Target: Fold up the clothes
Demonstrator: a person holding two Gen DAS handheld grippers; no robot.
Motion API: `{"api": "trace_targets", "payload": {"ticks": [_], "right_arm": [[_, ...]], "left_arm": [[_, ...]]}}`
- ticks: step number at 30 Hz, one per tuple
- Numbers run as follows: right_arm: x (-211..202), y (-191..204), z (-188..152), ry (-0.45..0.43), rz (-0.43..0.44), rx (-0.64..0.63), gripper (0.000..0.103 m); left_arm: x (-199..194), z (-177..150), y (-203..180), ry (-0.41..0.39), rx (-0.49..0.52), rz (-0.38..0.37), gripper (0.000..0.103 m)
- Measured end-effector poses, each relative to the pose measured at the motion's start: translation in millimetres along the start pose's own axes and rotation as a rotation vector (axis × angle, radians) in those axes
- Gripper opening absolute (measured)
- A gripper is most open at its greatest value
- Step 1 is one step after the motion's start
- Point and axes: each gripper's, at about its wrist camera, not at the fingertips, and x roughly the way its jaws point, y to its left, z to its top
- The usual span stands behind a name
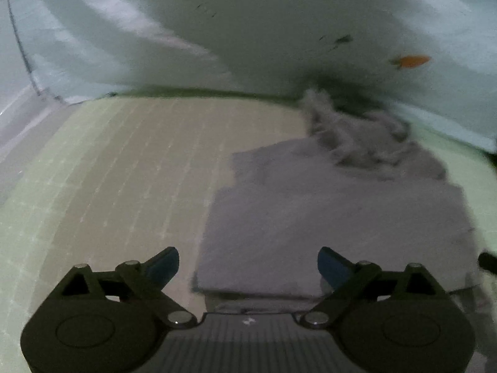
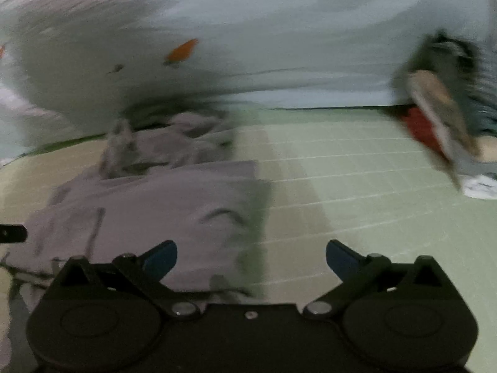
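Note:
A grey-lilac garment (image 1: 335,205) lies folded flat on the pale green gridded mat (image 1: 118,168), with a crumpled part at its far end (image 1: 351,127). My left gripper (image 1: 248,262) hangs over the garment's near left edge, jaws wide apart and nothing between the blue pads. In the right wrist view the same garment (image 2: 149,205) fills the left half, and my right gripper (image 2: 251,256) stands open above its near right edge, its pads holding no cloth. Both views are blurred.
Light blue-white sheeting (image 1: 279,31) with a small orange mark (image 1: 413,61) rises behind the mat. A heap of mixed cloth, red and brown among it (image 2: 441,118), lies at the mat's far right. Bare mat (image 2: 372,192) stretches right of the garment.

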Motion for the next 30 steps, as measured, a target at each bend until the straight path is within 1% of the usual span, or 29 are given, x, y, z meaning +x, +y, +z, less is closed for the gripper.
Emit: {"api": "trace_targets", "payload": {"ticks": [2, 5, 9, 10, 12, 16, 18, 22, 25, 30], "right_arm": [[5.8, 15.8, 4.5, 0.006, 0.042, -0.011, 0.103], [16.1, 43.4, 11.8, 0.046, 0.113, -0.027, 0.103], [31.2, 79.6, 13.7, 0.109, 0.153, -0.080, 0.102], [34.3, 87.0, 12.9, 0.122, 0.169, -0.092, 0.099], [39.0, 98.3, 11.5, 0.145, 0.199, -0.097, 0.092], [43.9, 114.0, 8.7, 0.181, 0.243, -0.111, 0.078], [48.0, 117.2, 8.3, 0.189, 0.246, -0.111, 0.076], [51.9, 121.1, 8.6, 0.191, 0.241, -0.110, 0.064], [49.8, 123.8, 8.8, 0.179, 0.244, -0.118, 0.058], [49.0, 130.9, 5.8, 0.172, 0.260, -0.151, 0.058]], "left_arm": [[8.0, -3.2, 5.9, 0.015, -0.003, 0.022, 0.096], [17.3, -9.4, 13.4, 0.039, -0.022, 0.031, 0.097], [31.7, -17.4, 19.3, 0.063, -0.029, 0.039, 0.101], [33.3, -20.0, 20.6, 0.066, -0.025, 0.038, 0.103], [38.4, -23.4, 21.8, 0.073, -0.025, 0.032, 0.103], [43.1, -27.8, 27.5, 0.090, -0.070, 0.006, 0.103], [43.4, -29.7, 28.0, 0.087, -0.077, 0.001, 0.103], [42.8, -32.5, 26.7, 0.068, -0.067, 0.000, 0.103], [43.0, -32.9, 26.8, 0.066, -0.065, -0.001, 0.103], [42.9, -33.8, 26.5, 0.054, -0.059, -0.005, 0.103]]}}
